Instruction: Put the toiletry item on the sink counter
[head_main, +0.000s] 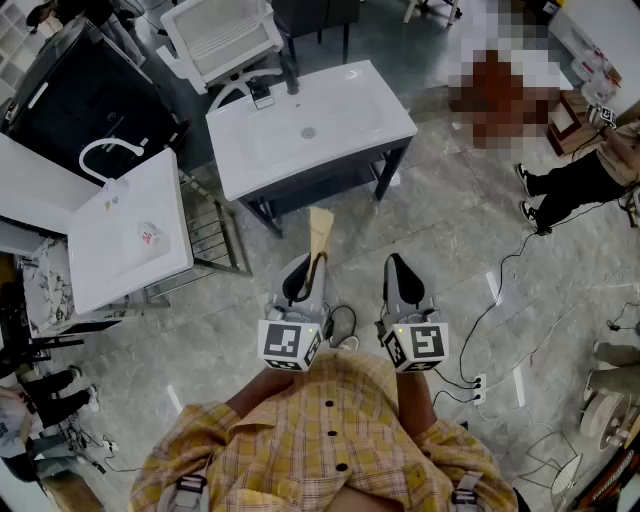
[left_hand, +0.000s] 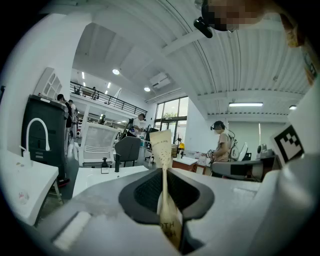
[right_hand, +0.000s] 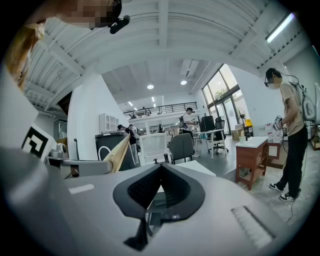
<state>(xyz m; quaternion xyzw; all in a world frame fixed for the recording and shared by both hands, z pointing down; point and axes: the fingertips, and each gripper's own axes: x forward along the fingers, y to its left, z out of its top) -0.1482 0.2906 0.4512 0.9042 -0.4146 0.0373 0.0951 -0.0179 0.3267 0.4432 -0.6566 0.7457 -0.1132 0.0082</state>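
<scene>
A flat beige toiletry tube (head_main: 319, 235) sticks up from my left gripper (head_main: 308, 266), which is shut on its lower part. In the left gripper view the tube (left_hand: 162, 150) stands upright between the jaws of the left gripper (left_hand: 164, 174). My right gripper (head_main: 398, 268) is beside it, shut with nothing in it; in the right gripper view the right gripper (right_hand: 161, 168) shows closed jaws, with the tube (right_hand: 118, 153) off to the left. The white sink counter (head_main: 372, 92) with a black faucet (head_main: 290, 74) stands ahead on dark legs, a step away from both grippers.
A second white sink unit (head_main: 110, 245) with a white faucet (head_main: 105, 152) is at the left, a wire rack (head_main: 208, 238) beside it. A white chair (head_main: 220, 35) stands behind the counter. A person (head_main: 578, 182) is at the right. Cables and a power strip (head_main: 476, 384) lie on the floor.
</scene>
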